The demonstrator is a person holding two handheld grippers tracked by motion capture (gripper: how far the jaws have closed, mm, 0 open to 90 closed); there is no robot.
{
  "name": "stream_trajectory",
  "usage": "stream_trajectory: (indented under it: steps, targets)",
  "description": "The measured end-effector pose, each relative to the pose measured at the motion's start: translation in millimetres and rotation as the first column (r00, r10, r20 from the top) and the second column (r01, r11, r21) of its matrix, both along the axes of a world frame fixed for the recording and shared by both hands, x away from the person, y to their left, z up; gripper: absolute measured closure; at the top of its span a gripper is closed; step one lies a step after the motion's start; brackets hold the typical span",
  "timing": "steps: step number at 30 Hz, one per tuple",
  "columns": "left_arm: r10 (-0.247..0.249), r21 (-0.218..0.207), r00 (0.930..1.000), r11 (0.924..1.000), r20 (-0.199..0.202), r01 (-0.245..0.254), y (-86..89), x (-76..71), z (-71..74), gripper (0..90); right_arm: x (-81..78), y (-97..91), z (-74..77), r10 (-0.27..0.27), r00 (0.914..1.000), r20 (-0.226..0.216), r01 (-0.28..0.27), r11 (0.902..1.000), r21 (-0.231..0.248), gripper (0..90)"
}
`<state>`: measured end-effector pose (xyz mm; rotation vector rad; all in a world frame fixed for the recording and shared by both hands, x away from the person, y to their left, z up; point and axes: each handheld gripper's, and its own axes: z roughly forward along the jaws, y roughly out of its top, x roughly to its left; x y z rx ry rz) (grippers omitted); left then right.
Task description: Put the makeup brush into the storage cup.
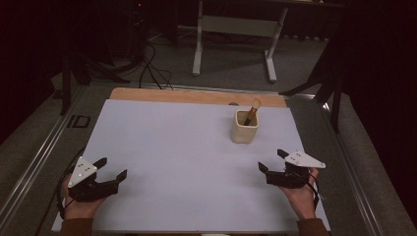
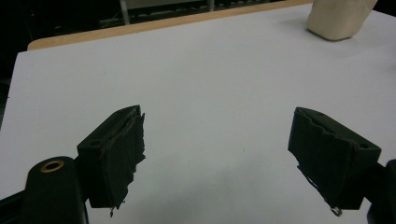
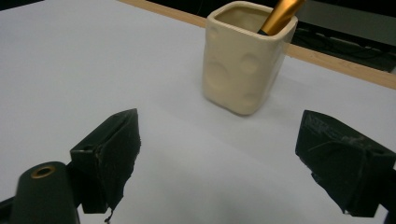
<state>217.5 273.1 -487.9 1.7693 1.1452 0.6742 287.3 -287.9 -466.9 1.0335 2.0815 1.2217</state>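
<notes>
Both claws, left claw (image 1: pixel 109 170) and right claw (image 1: pixel 273 161), rest apart and empty on the counter (image 1: pixel 172 147), the right aimed at the nearby cup (image 1: pixel 245 126) where a brush (image 1: pixel 253 110) leans upright, ready for pickup.

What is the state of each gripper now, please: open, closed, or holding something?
Left gripper: open, holding nothing.
Right gripper: open, holding nothing; the cream cup stands apart from it.

Pretty dim room, grey carpet floor (image 1: pixel 231 64), a white-legged desk frame (image 1: pixel 236 29) at the back, cables (image 1: pixel 150 69) trailing around.
</notes>
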Motion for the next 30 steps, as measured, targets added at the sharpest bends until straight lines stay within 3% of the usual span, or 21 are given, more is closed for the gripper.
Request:
stream_trajectory:
  steps: [7,15,30]
  targets:
    - [0.004,-0.001,1.0,1.0,0.002,-0.004,0.3,-0.1,0.1,17.4,-13.5,-9.0,-0.7,0.002,0.9997,0.024,-0.003,0.9994,0.035,13.0]
    - [0.006,-0.001,1.0,1.0,0.005,-0.006,0.1,-0.6,0.5,17.2,-25.3,-14.2,-5.5,-0.015,0.9996,0.024,0.014,0.9992,0.037,12.0]
    - [0.012,-0.006,0.9998,0.9999,0.017,-0.012,2.0,-3.3,1.4,17.2,-29.3,-18.3,-9.3,-0.004,0.9999,0.015,0.003,0.9984,0.057,10.7]
